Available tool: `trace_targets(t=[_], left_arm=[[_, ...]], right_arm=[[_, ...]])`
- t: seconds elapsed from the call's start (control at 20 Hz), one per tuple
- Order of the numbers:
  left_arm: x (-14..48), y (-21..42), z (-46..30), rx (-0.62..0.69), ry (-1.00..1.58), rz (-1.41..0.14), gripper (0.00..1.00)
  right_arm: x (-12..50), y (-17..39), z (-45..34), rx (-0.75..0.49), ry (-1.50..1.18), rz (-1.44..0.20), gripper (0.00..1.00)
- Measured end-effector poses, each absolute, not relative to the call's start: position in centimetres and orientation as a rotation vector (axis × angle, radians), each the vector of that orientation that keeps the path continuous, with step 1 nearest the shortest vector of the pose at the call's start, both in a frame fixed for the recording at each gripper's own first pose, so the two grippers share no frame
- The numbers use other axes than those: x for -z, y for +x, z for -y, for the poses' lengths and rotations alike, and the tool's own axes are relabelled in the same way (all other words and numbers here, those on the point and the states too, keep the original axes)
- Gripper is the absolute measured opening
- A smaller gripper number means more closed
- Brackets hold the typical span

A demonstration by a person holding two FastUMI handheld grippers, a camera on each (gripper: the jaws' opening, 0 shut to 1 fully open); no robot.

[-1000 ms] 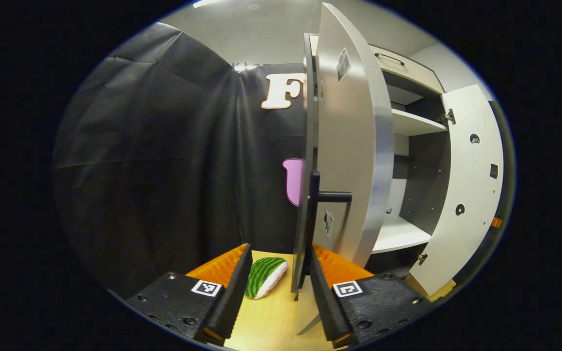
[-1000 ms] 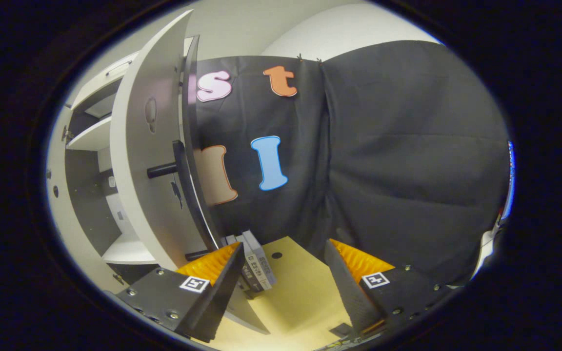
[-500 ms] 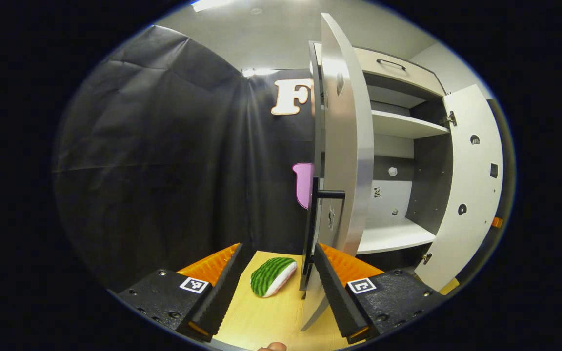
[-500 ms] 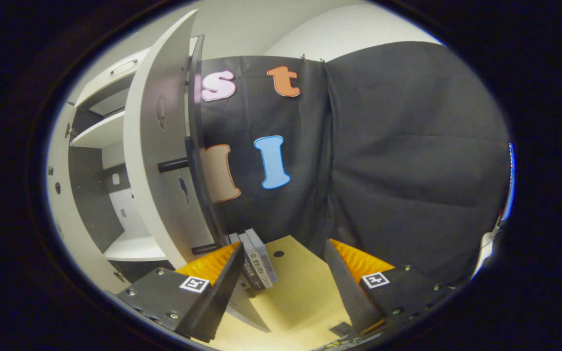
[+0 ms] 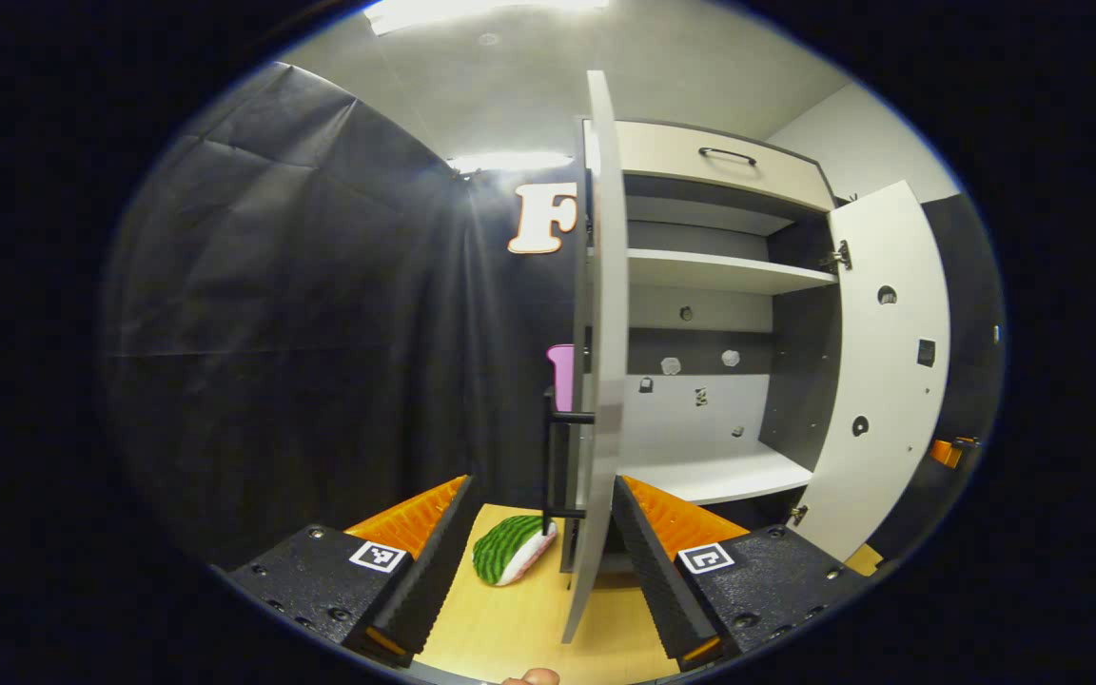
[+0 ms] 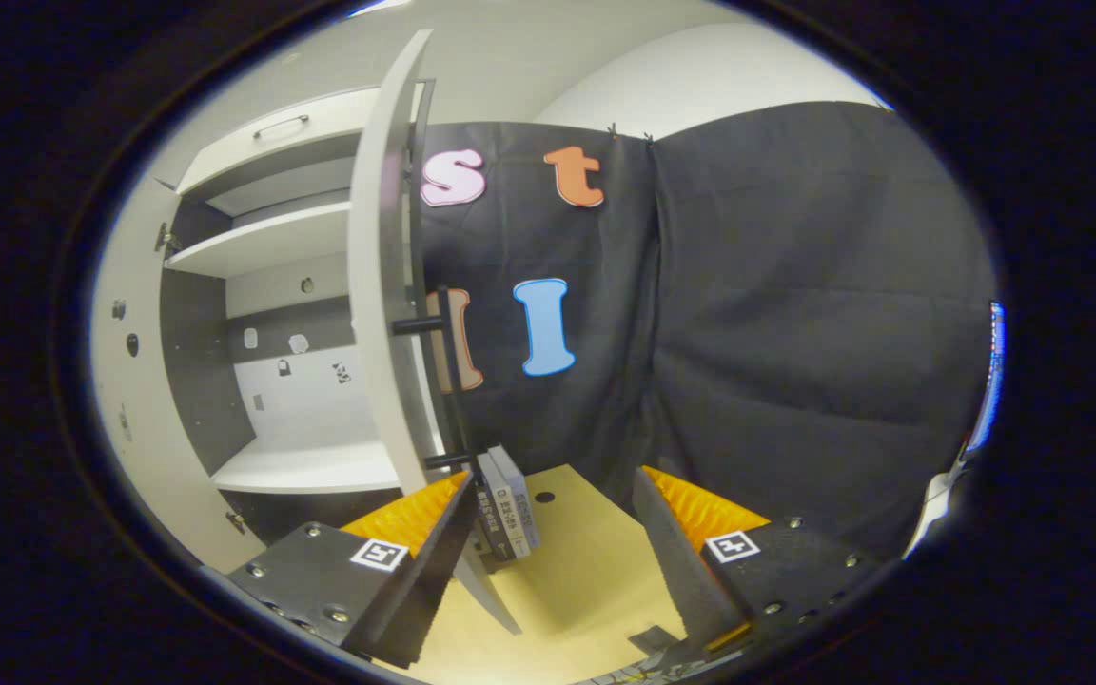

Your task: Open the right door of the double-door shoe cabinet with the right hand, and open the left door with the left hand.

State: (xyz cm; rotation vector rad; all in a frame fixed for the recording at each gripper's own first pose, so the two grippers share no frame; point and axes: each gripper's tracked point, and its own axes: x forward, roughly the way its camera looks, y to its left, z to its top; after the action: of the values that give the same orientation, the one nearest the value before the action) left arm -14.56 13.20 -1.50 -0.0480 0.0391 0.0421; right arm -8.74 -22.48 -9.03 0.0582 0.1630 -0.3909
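Note:
In the left gripper view the white shoe cabinet [image 5: 714,271] stands with both doors swung out. Its left door [image 5: 597,314] faces me edge-on, with the black bar handle [image 5: 556,457] on its outer side. My left gripper [image 5: 543,571] is open, a little short of that door, with nothing pinched. The right door [image 5: 881,371] hangs wide at the right. In the right gripper view the right door [image 6: 379,304] is edge-on with its handle [image 6: 445,381], and the left door [image 6: 134,409] lies beyond. My right gripper [image 6: 553,561] is open, holding nothing.
A green watermelon-slice toy [image 5: 510,550] lies on the yellow table [image 5: 510,628] left of the left door. Upright books [image 6: 505,504] stand on the table [image 6: 596,571] by the right door's foot. A drawer with a handle [image 5: 727,152] tops the cabinet. Inside are bare shelves [image 5: 710,476].
Both doors have swung wider, now edge-on to each camera. The left gripper has let the left door's handle out from between its fingers and drawn back; the right gripper also backed off slightly.

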Motion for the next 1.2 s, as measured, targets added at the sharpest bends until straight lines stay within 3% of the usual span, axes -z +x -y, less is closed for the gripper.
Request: trace_targets(t=[0.05,0.1,0.2,0.25,0.45,0.5,0.55,0.75,1.2], left_arm=[[1.3,-14.4,-12.2,-0.02,-0.048,-0.034,0.84],[1.2,-14.3,-11.1,0.003,-0.049,-0.031,0.89],[1.0,-13.9,-8.9,0.052,-0.055,-0.032,0.84],[0.8,-13.7,-7.7,0.082,-0.062,-0.032,0.89],[0.4,-12.5,-3.6,0.178,-0.077,-0.029,0.88],[0.2,-12.2,-2.8,0.195,-0.08,-0.025,0.84],[0.0,-11.9,-1.9,0.213,-0.085,-0.023,0.89],[-1.0,-10.5,1.8,0.298,-0.096,0.006,0.88],[-1.8,-5.6,3.9,0.323,-0.06,0.025,0.94]], right_arm=[[8.5,-9.2,22.0,0.383,0.045,-0.153,0.98],[8.0,-9.7,21.4,0.374,0.033,-0.146,0.98],[6.7,-10.4,20.0,0.347,0.026,-0.124,0.98],[5.9,-10.3,18.9,0.322,0.028,-0.109,0.98],[3.8,-10.4,15.2,0.249,0.021,-0.072,0.98],[3.2,-10.5,14.0,0.224,0.026,-0.061,0.98],[2.7,-10.6,12.8,0.202,0.026,-0.053,0.98],[1.8,-8.6,8.4,0.112,0.004,-0.031,0.97],[0.7,-3.4,2.9,0.018,-0.044,-0.005,0.98]])
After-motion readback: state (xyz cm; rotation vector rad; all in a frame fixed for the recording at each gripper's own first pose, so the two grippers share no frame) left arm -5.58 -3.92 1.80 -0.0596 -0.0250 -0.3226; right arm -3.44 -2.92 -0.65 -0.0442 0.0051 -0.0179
